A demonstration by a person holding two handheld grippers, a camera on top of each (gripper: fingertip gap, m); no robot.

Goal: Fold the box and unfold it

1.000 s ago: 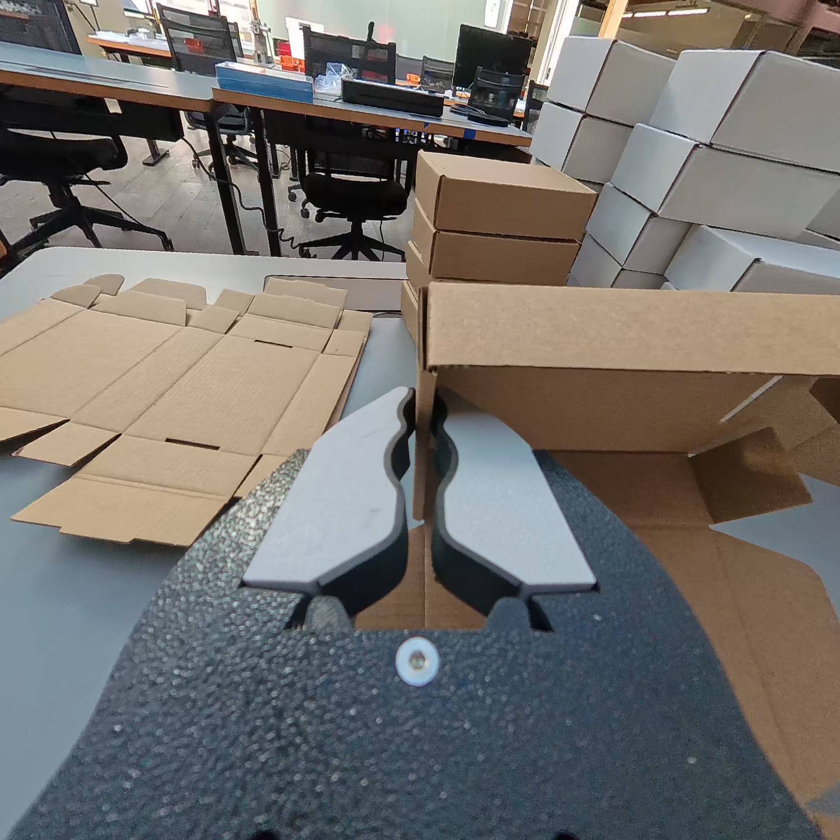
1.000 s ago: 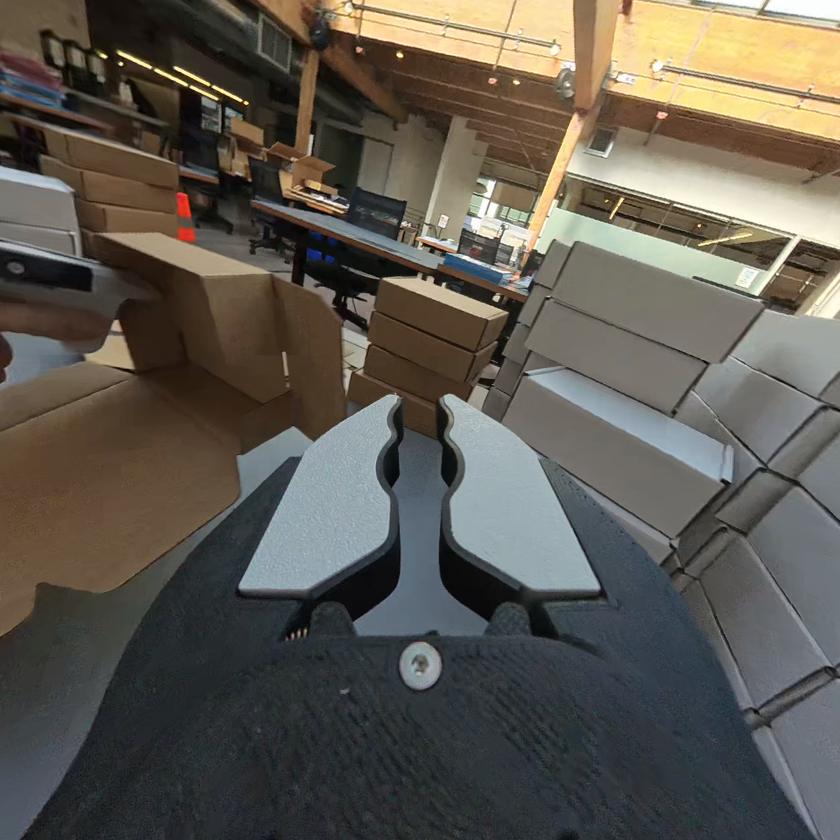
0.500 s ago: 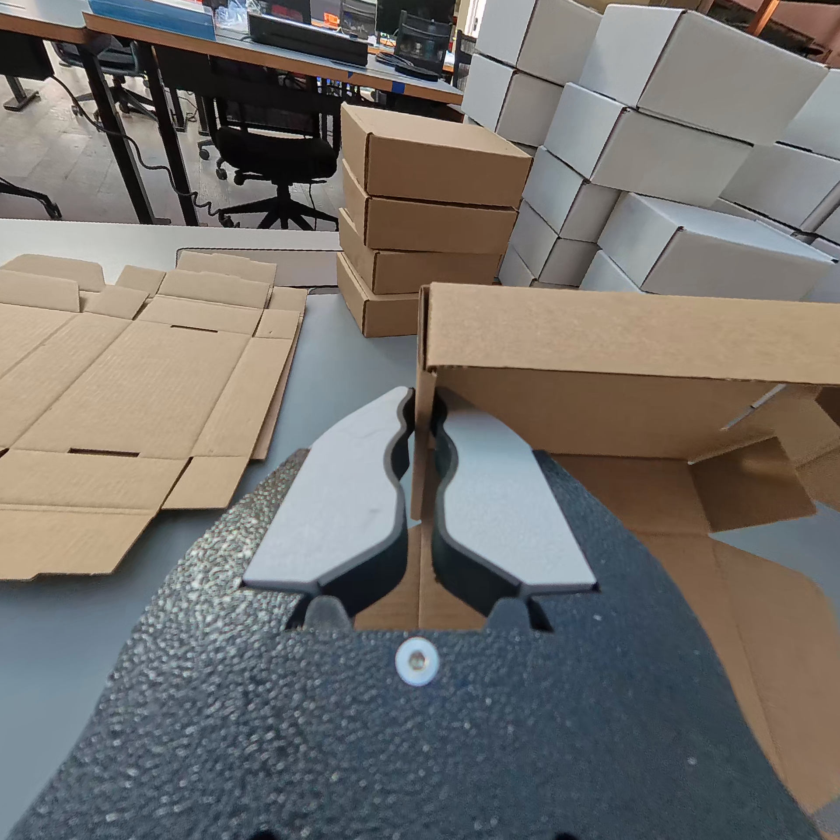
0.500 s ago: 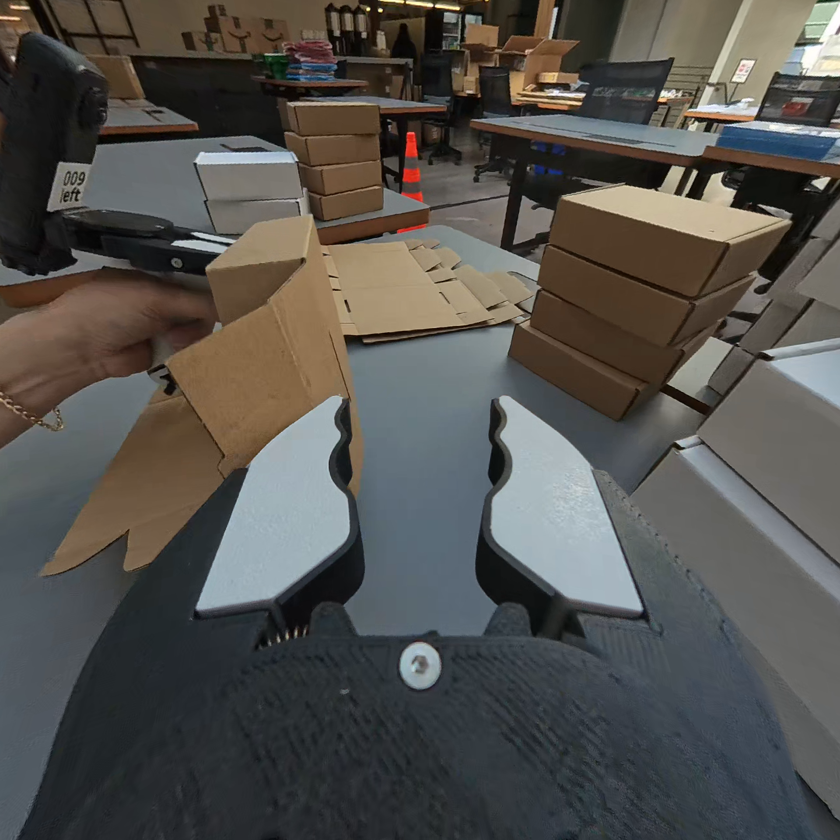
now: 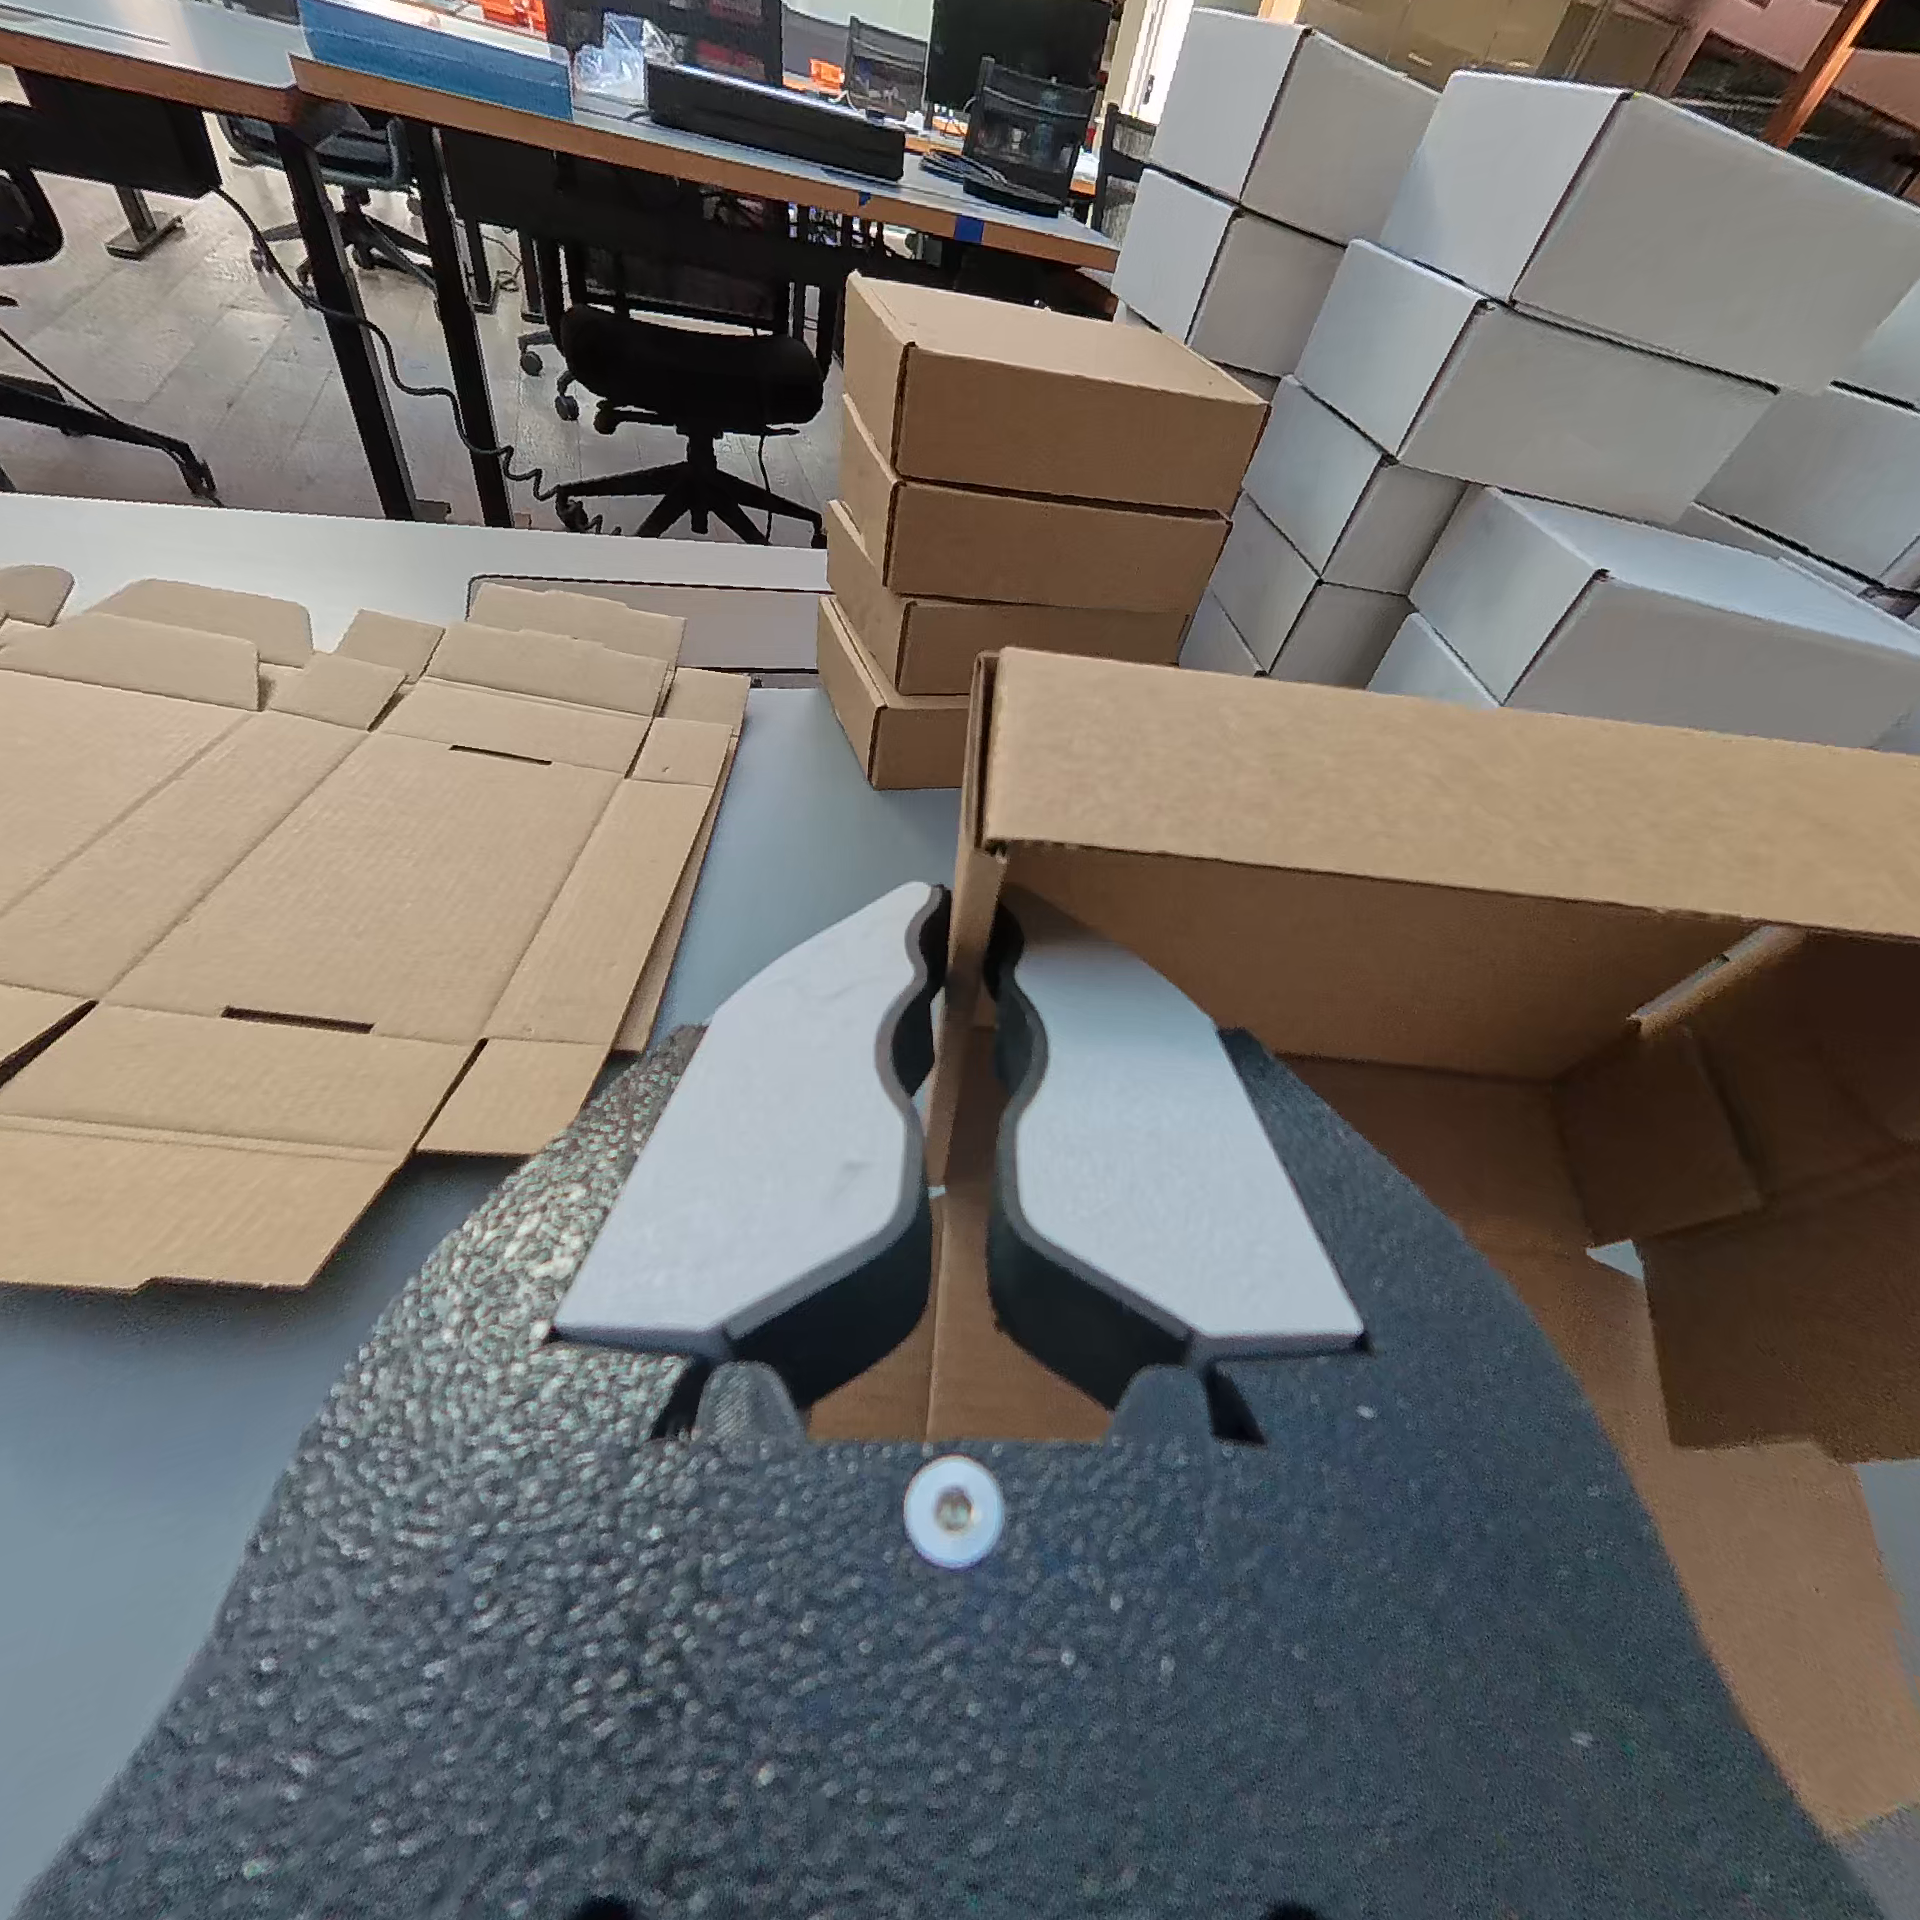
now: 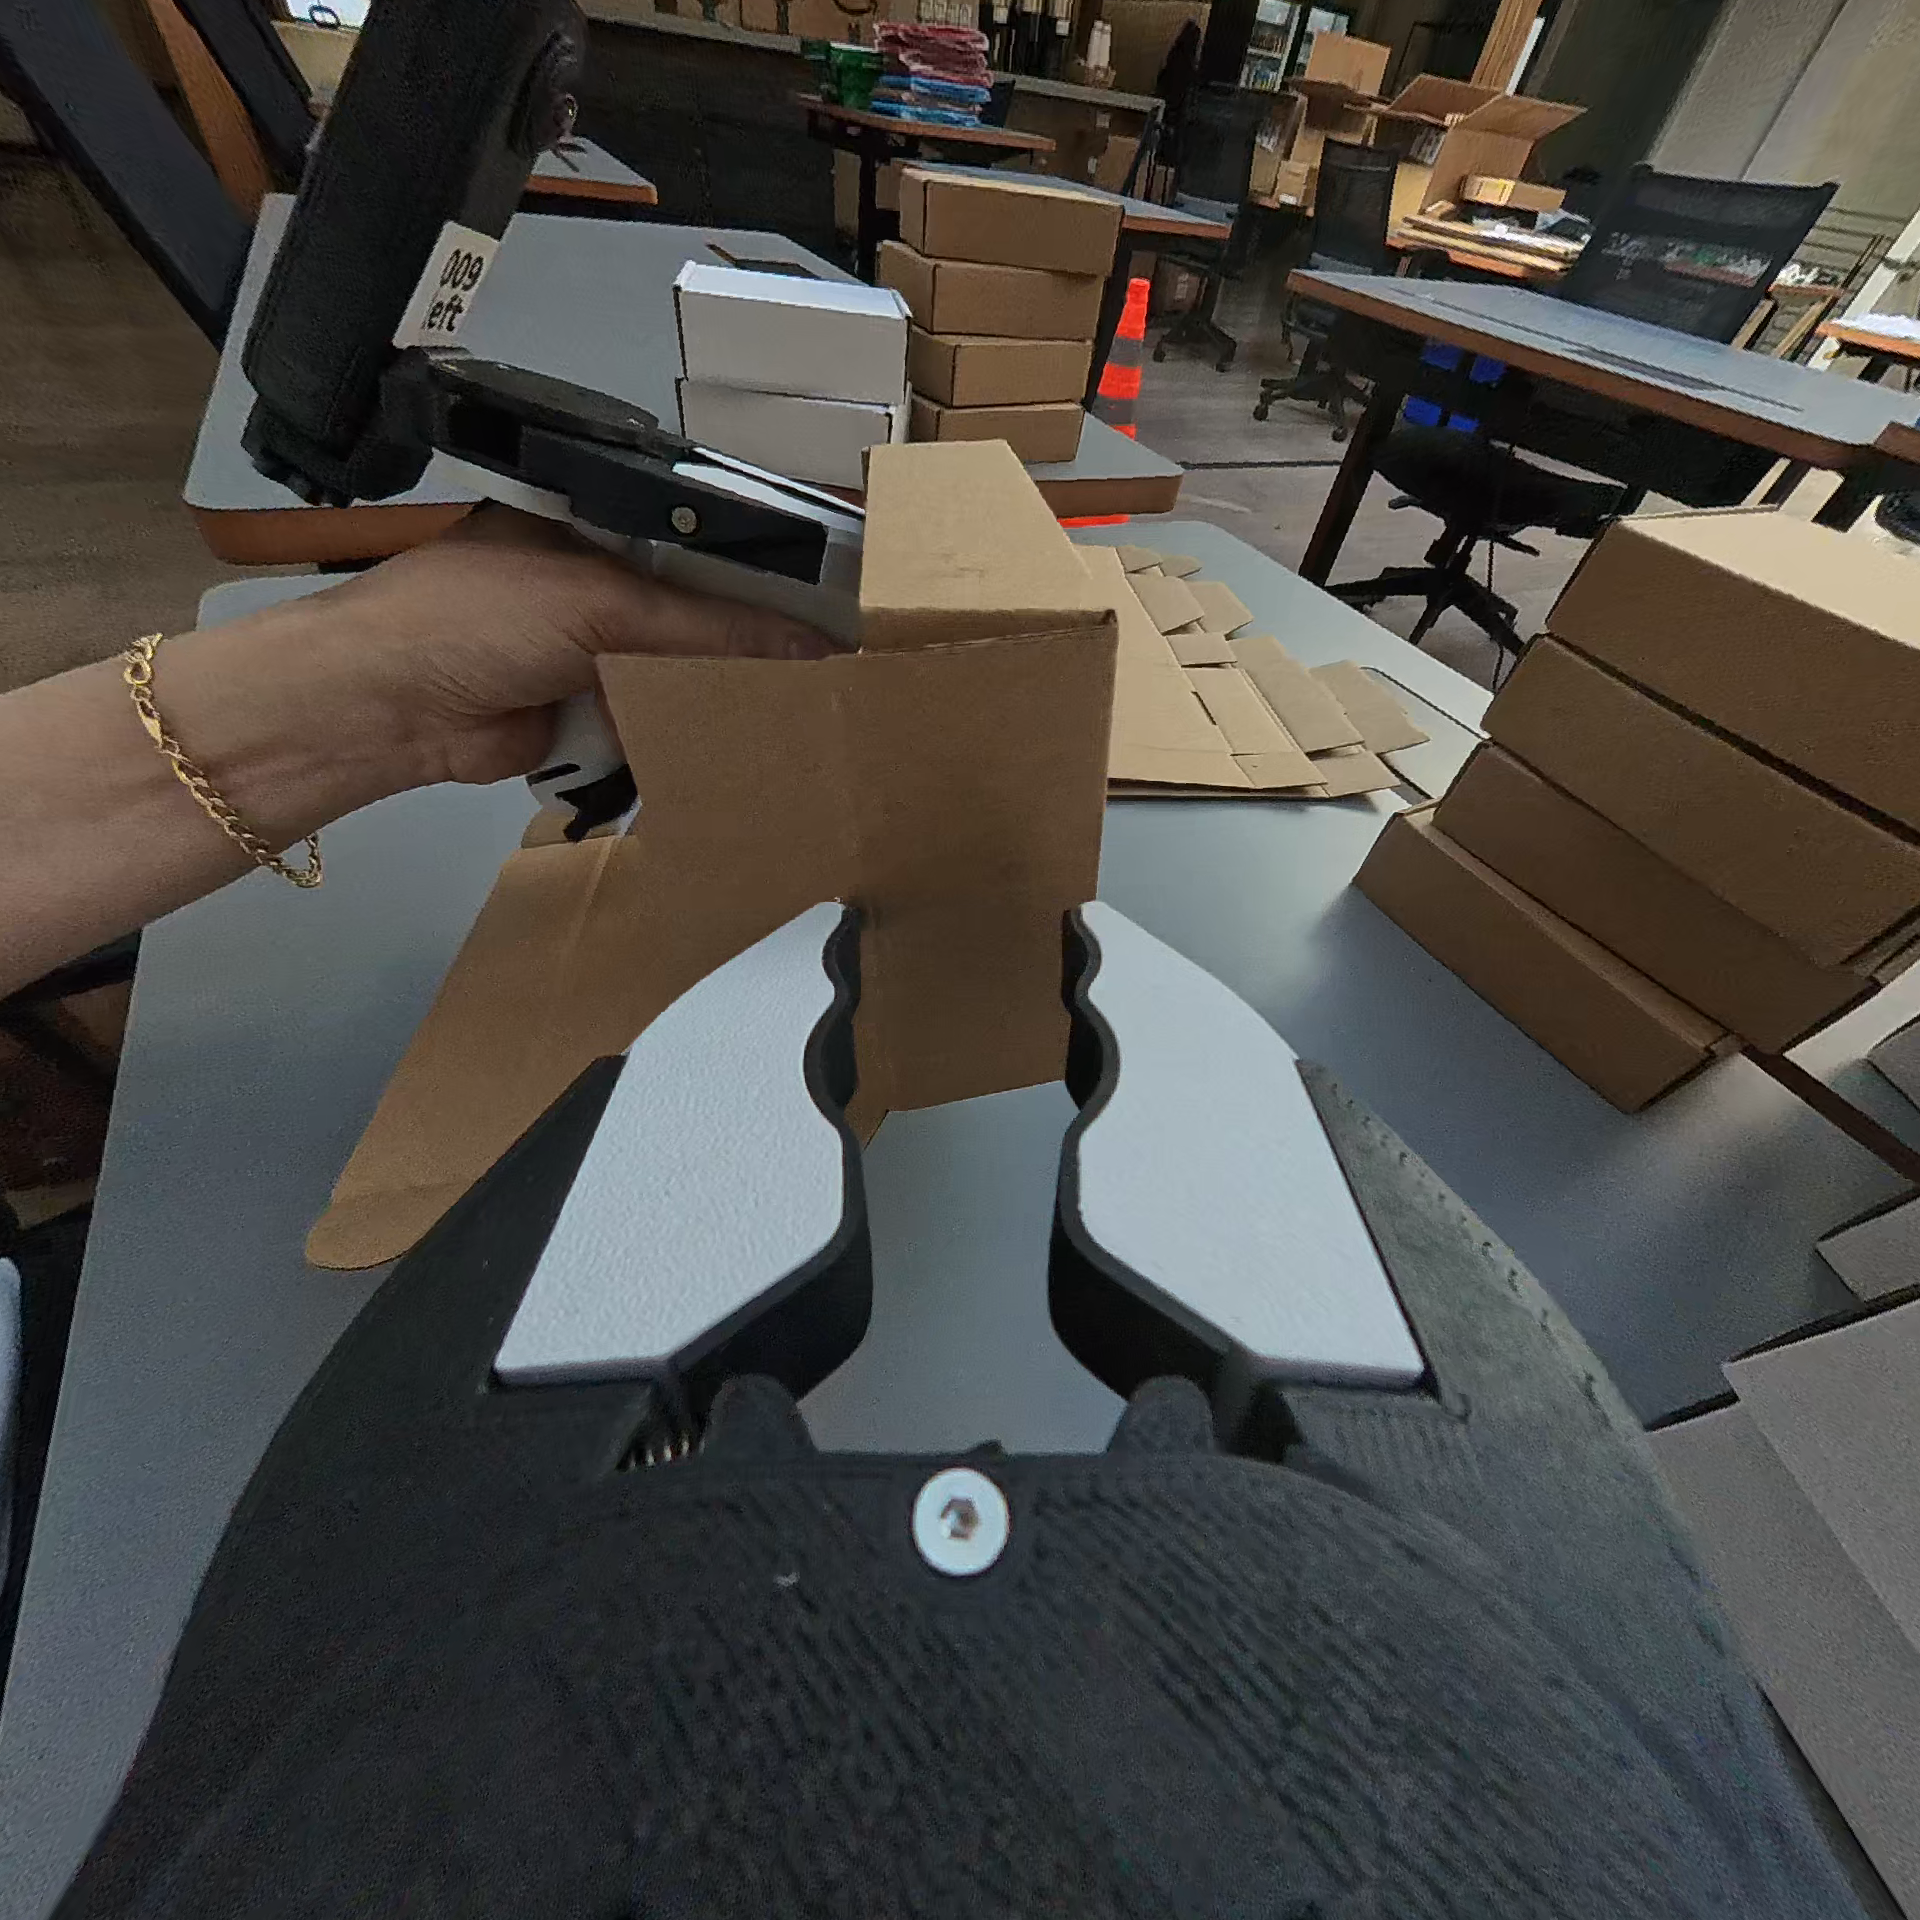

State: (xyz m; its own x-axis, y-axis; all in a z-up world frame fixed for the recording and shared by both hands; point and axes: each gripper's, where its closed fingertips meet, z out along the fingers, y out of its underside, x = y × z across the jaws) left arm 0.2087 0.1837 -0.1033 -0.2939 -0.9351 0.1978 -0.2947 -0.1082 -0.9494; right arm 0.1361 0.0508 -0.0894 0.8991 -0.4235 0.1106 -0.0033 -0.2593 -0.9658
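While left claw (image 5: 966, 940) pinches box (image 5: 1403, 821) wall, right claw (image 6: 961, 935) open, straddling flap.

a grey table (image 5: 125, 1455) stands in an open workshop. beyond it, desks (image 5: 727, 177) with black office chairs (image 5: 686, 364) on a pale floor (image 5: 156, 343). an orange cone (image 6: 1127, 353) stands between further tables (image 6: 1662, 358).

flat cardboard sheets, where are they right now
The flat cardboard sheets lie on the grey table, left of the left gripper in the left wrist view, with the stack of brown boxes behind them to the right.
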